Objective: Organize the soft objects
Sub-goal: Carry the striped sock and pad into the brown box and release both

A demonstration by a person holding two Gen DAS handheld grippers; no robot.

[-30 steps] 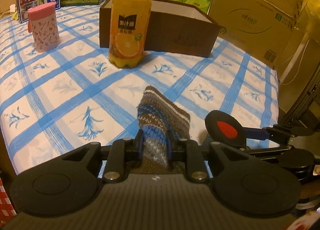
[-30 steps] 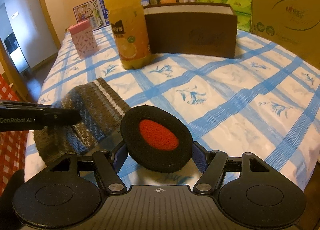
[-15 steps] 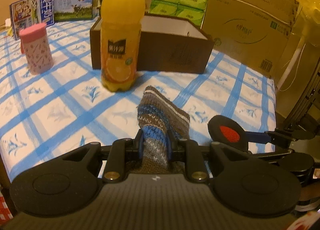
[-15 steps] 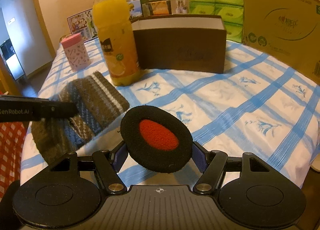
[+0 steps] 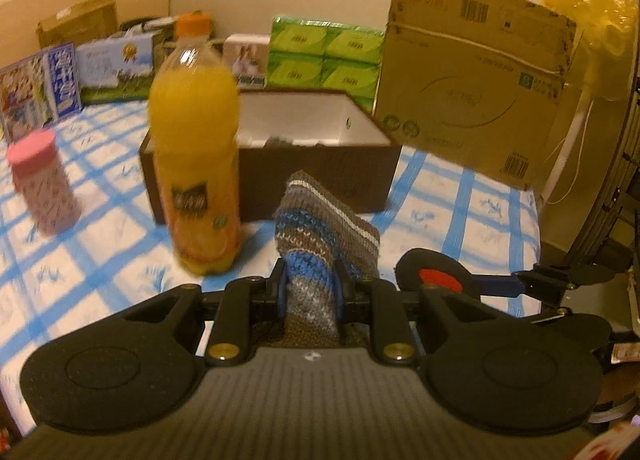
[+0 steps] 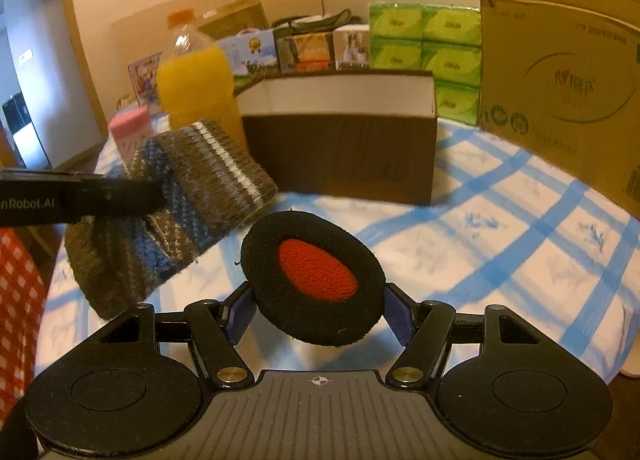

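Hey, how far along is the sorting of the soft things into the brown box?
Done: something dark already lies in the brown box. In hand: left gripper grips the knit sock, right gripper the ear pad. Left: dropping both in.

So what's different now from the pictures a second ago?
Both hands rose and pulled back from the brown open box, so its white inside shows. The left gripper stayed clamped on the striped knitted sock, and the right gripper on the black round foam pad with a red centre. Nothing was let go.
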